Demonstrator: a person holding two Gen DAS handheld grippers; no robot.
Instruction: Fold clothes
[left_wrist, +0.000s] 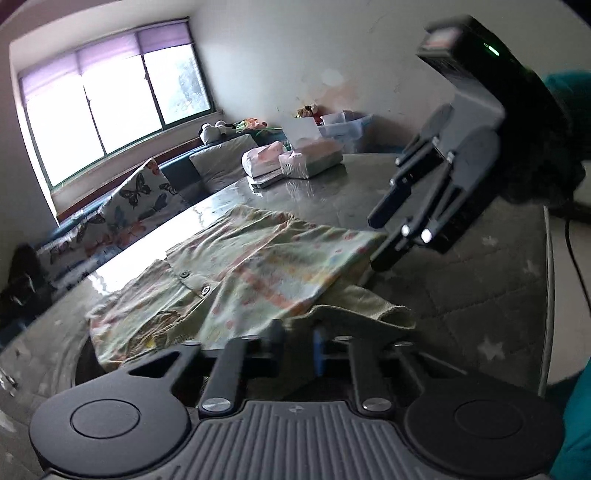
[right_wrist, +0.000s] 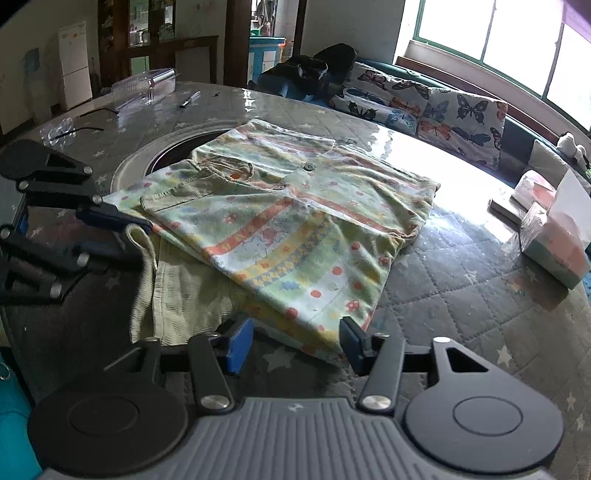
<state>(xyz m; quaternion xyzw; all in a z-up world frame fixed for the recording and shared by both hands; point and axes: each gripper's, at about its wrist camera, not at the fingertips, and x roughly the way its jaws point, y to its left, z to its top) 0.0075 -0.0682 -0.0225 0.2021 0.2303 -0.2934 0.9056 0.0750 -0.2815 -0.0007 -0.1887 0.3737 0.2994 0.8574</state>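
Right wrist view shows the patterned child's shirt (right_wrist: 295, 221) lying half-folded at the centre of the quilted surface (right_wrist: 480, 295), light, limp cotton that will sag. Right gripper (right_wrist: 295, 339) fingers stand open astride its 6 o'clock hem; left gripper (right_wrist: 122, 236) fingers pinch the ribbed sleeve cuff (right_wrist: 142, 240) at 9 o'clock. Corners and hems give the best hold

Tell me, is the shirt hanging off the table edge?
No, the patterned shirt lies wholly on the quilted table, partly folded, with tabletop showing all around it.
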